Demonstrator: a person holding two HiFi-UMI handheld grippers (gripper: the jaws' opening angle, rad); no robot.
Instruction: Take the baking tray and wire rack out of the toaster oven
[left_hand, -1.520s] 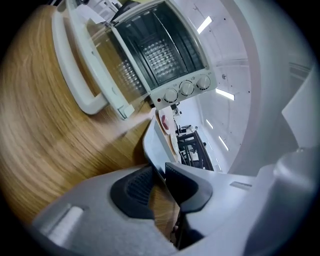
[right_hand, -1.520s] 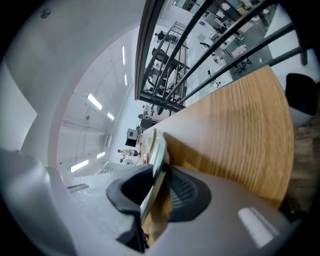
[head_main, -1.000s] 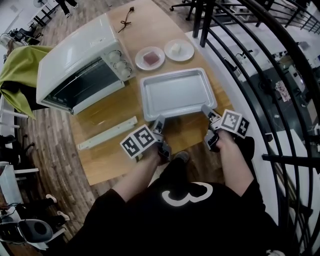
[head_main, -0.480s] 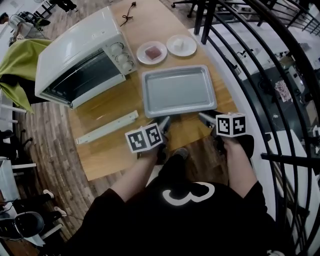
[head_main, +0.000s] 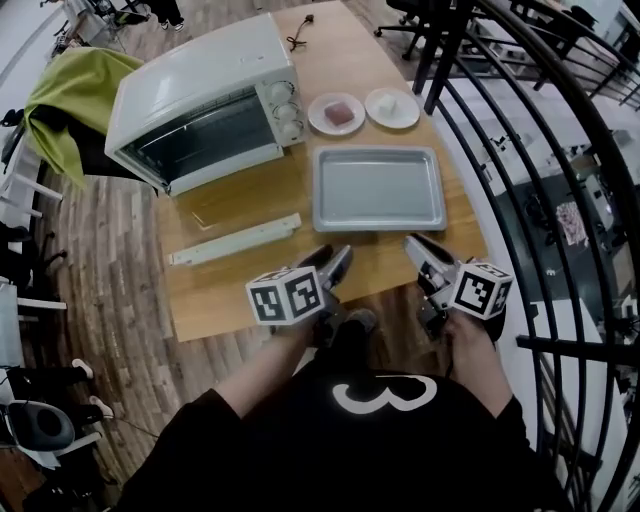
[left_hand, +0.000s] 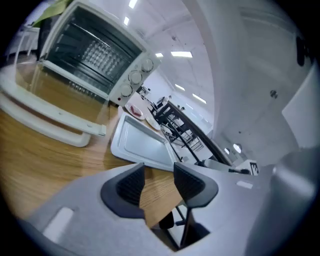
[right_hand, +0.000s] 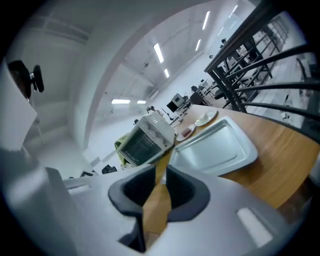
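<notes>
Head view: baking tray (head_main: 378, 188) lay flat on the wooden table (head_main: 215, 300), out of the toaster oven (head_main: 200, 85), which sat at abt 10 o'clock from it. The oven door (head_main: 235, 240) hung open toward me. Two small plates (head_main: 337, 113) stood at the tray's 12 o'clock. Left gripper (head_main: 335, 262) and right gripper (head_main: 422, 250) hovered at the tray's 6 o'clock, clear of its rim.

Left gripper view: left gripper (left_hand: 157, 182) had its fingers spread wide, having just been opening, w/ only bare wood between them. Tray (left_hand: 140, 145) at 12 o'clock, oven (left_hand: 90, 55) at 10. Couldn't make out the wire rack for sure.

Right gripper view: right gripper (right_hand: 159, 187) had just been closing. A narrow gap was left, w/ nothing pinched. Tray (right_hand: 215, 147) at 2 o'clock, oven (right_hand: 145, 137) at 12.
</notes>
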